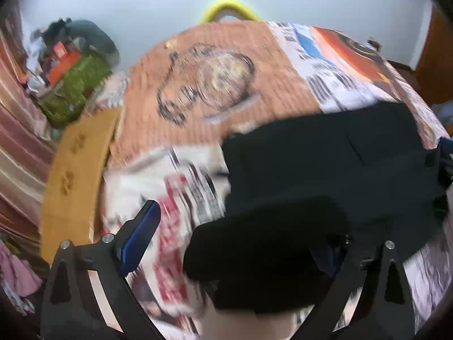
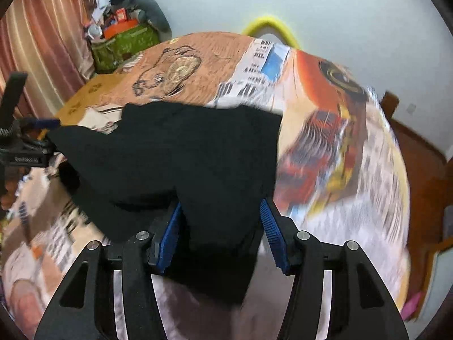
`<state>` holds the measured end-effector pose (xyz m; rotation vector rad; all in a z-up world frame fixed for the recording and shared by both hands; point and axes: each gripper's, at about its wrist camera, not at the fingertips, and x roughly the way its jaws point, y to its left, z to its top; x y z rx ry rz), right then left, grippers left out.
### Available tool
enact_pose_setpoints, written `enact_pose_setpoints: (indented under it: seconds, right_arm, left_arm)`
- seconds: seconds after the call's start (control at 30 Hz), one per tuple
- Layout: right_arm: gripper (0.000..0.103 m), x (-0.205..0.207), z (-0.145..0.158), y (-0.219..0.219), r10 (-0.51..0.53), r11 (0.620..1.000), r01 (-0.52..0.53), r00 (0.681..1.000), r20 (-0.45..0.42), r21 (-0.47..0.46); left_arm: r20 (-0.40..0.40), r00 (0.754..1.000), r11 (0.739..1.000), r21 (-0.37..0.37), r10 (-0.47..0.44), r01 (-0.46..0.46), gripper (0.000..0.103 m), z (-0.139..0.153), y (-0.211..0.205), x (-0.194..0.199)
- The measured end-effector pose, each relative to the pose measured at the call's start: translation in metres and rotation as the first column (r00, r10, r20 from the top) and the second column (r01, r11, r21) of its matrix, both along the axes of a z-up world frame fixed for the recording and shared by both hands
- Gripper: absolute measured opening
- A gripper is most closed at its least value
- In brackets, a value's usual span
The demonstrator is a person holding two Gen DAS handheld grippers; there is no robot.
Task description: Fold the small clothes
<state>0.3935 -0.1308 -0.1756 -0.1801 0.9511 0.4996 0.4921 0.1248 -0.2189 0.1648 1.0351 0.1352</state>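
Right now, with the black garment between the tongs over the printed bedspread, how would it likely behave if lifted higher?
The black garment looks floppy: it drapes and bunches over the right tongs, so it would probably sag from any held point. It seems light, since one corner rises toward the left tongs. On the printed bedspread it would probably drag, not roll.

A printed sheet (image 2: 325, 141) covers the round tabletop (image 1: 70, 175), showing an orange panel with a dark line drawing, blocks of black print and a red and yellow picture; beyond the far edge curves a yellow hoop (image 2: 269, 22); a green bag (image 2: 124, 45) stuffed with clutter stands by the striped pink curtain (image 2: 48, 34); a pale wall (image 2: 339, 14) lies behind.
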Motion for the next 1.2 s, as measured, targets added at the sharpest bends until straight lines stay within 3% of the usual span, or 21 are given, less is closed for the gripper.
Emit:
enact_pose_setpoints:
  seconds: [0.1, 0.27, 0.47, 0.63, 0.73, 0.97, 1.1, 1.2]
  right_arm:
    - [0.052, 0.026, 0.015, -0.002, -0.087, 0.996, 0.087, 0.994, 0.073, 0.011]
    - [0.052, 0.029, 0.034, -0.021, -0.161, 0.979, 0.145, 0.98, 0.113, 0.143]
    - [0.052, 0.007, 0.018, -0.019, -0.095, 0.988, 0.086, 0.993, 0.068, 0.126]
    - [0.052, 0.006, -0.016, -0.006, -0.052, 0.996, 0.053, 0.999, -0.014, 0.076]
    - [0.052, 0.021, -0.031, -0.002, -0.07, 0.995, 0.072, 0.997, -0.046, 0.062]
    - [0.051, 0.06, -0.025, -0.018, -0.218, 0.974, 0.217, 0.976, 0.014, 0.062]
    - [0.051, 0.047, -0.009, -0.037, -0.279, 0.954, 0.27, 0.959, 0.056, 0.13]
    - [0.052, 0.026, -0.005, -0.043, -0.249, 0.955, 0.239, 0.968, 0.032, 0.175]
  left_arm:
    - [0.039, 0.997, 0.997, -0.018, 0.07, -0.069, 0.096, 0.014, 0.012, 0.025]
    - [0.071, 0.986, 0.975, -0.174, 0.151, -0.137, 0.096, 0.024, 0.04, 0.021]
    - [-0.038, 0.993, 0.982, -0.146, 0.111, -0.115, 0.096, -0.015, 0.04, 0.001]
    - [-0.132, 0.99, 0.986, -0.155, 0.047, -0.067, 0.096, -0.058, 0.031, -0.007]
    - [-0.13, 0.99, 0.985, -0.152, 0.058, -0.077, 0.1, -0.073, 0.029, -0.004]
    - [-0.116, 0.983, 0.962, -0.217, 0.145, -0.168, 0.103, -0.078, 0.056, 0.0]
    - [-0.079, 0.981, 0.968, -0.167, 0.175, -0.186, 0.103, -0.066, 0.061, -0.007]
    - [-0.064, 0.988, 0.967, -0.206, 0.142, -0.152, 0.103, -0.053, 0.06, -0.021]
